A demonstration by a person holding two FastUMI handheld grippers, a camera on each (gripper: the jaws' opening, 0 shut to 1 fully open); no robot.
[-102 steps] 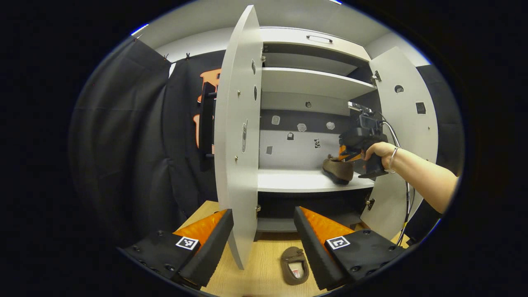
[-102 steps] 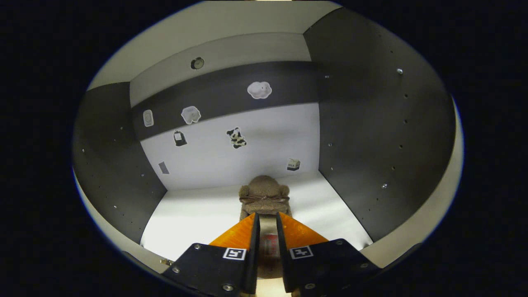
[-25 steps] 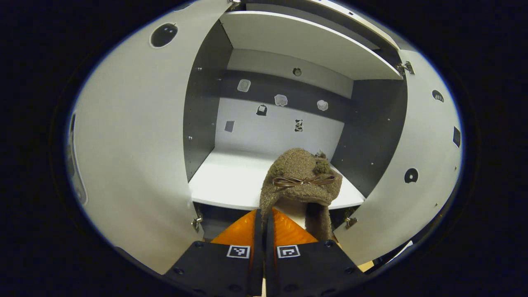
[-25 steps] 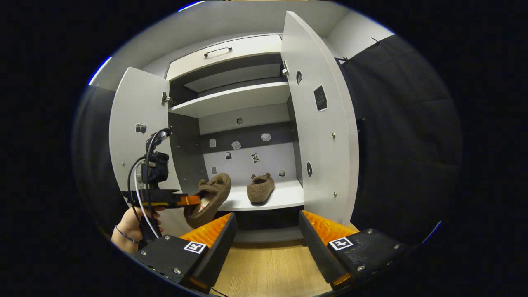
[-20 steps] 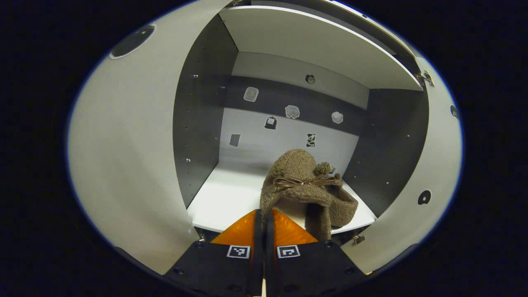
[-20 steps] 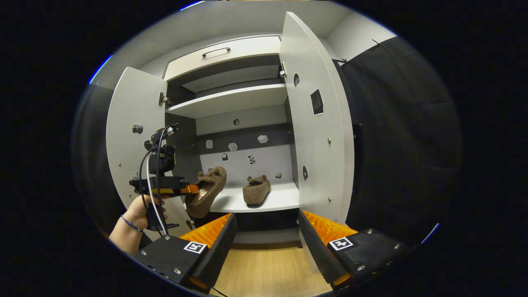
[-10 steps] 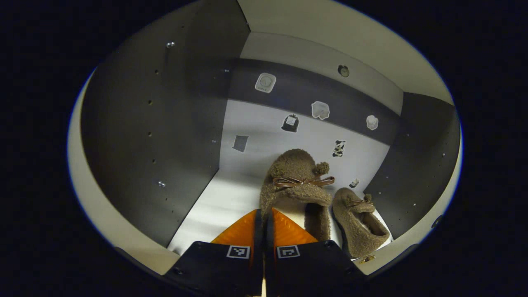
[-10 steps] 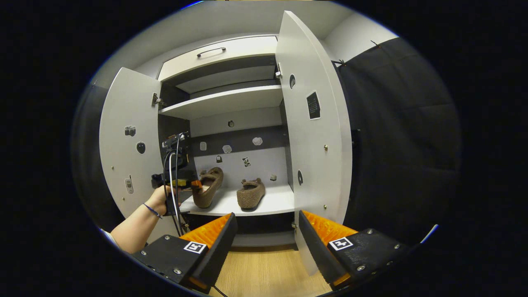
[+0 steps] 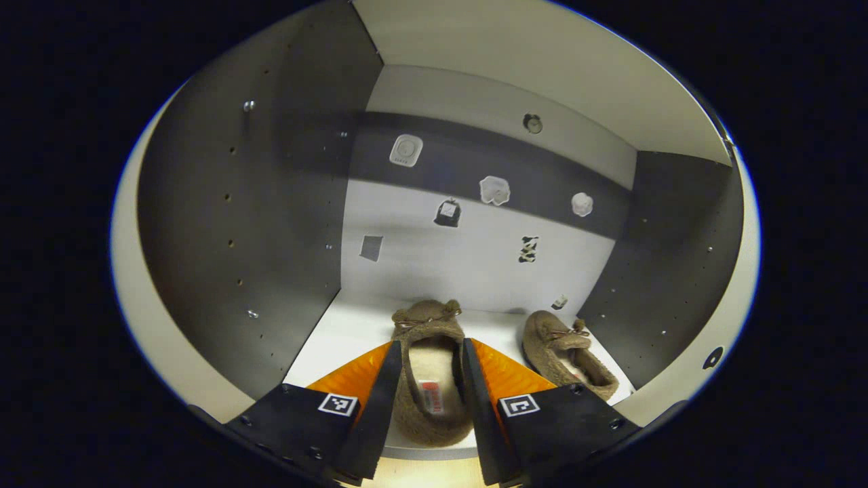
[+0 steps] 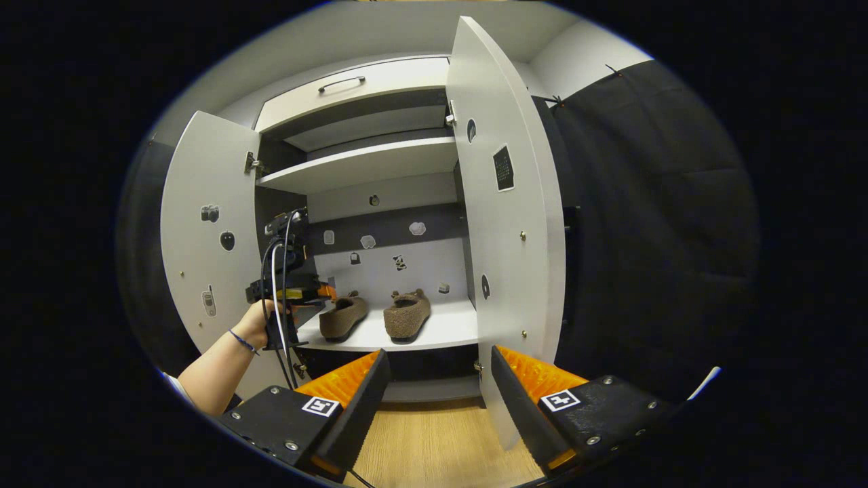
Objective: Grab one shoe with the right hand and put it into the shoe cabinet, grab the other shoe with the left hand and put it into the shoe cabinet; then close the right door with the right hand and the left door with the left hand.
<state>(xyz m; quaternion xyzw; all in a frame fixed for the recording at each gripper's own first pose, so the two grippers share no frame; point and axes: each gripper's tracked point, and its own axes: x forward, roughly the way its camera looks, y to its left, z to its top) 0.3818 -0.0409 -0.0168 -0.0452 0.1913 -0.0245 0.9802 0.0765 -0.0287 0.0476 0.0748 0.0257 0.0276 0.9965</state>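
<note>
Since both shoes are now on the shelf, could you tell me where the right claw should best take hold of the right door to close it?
Probably the right door's free vertical edge, low down, where it stands just ahead of the open right claw. The door swings wide open, edge-on toward the claw, so come from its outer face and push toward the shoe cabinet.

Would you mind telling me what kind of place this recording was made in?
Most likely a staged recording booth, not a lived-in home: a pale shoe cabinet with both doors open stands on a wood-look floor, black cloth drapes the wall beside it, and two fuzzy brown slippers sit on its shelf.
</note>
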